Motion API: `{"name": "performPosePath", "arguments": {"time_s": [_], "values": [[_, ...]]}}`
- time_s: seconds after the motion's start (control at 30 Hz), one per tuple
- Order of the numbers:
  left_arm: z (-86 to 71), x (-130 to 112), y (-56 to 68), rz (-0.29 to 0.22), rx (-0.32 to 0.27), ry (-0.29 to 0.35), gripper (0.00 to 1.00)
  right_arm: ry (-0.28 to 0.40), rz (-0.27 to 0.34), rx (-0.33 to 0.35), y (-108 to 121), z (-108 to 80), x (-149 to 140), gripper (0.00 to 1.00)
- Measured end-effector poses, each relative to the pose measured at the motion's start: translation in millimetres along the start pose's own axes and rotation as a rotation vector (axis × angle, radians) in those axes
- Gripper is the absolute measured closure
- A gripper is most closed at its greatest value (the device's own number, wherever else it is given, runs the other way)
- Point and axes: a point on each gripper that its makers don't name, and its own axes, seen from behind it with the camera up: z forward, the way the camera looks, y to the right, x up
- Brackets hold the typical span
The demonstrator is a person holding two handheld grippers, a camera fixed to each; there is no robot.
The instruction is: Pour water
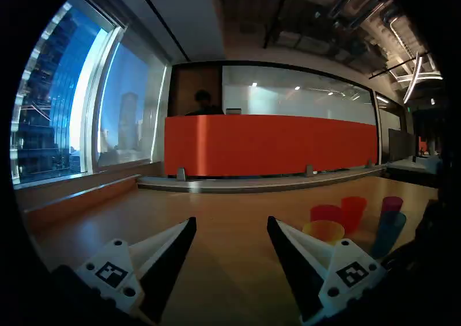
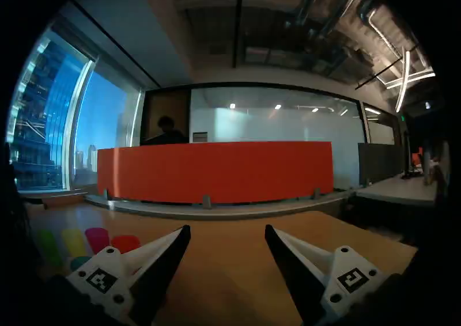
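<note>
On the surface [image 1: 230,205], coloured cups [image 1: 340,216] are standing right of my left gripper [image 1: 231,219] and left of my right gripper [image 2: 227,228]. Both finger pairs are gaping apart, empty. An orange partition [image 1: 265,144] is bounding the far edge.

You face a long orange partition [image 1: 265,144] standing across the far edge of a wooden table [image 1: 230,211]. On the left of both views, tall windows [image 1: 63,113] show blue sky and towers. Above you, a dark ceiling [image 2: 276,26] carries exposed pipes and bright light strips [image 1: 416,78].

Orange partition [image 1: 271,144] (person [image 1: 203,101] behind), window [image 1: 57,95].
</note>
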Motion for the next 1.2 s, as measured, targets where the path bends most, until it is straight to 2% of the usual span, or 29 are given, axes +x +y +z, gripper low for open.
{"name": "performPosePath", "arguments": {"time_s": [0.37,1.2], "values": [[-0.1,0.1,-0.1,0.000,0.000,0.000,0.09,-0.042,-0.008,0.015,-14.5,1.0,-28.1,0.00],[0.3,0.5,-0.2,0.000,0.000,0.000,0.09,-0.074,-0.028,0.009,-16.8,1.9,-43.3,0.00]]}}
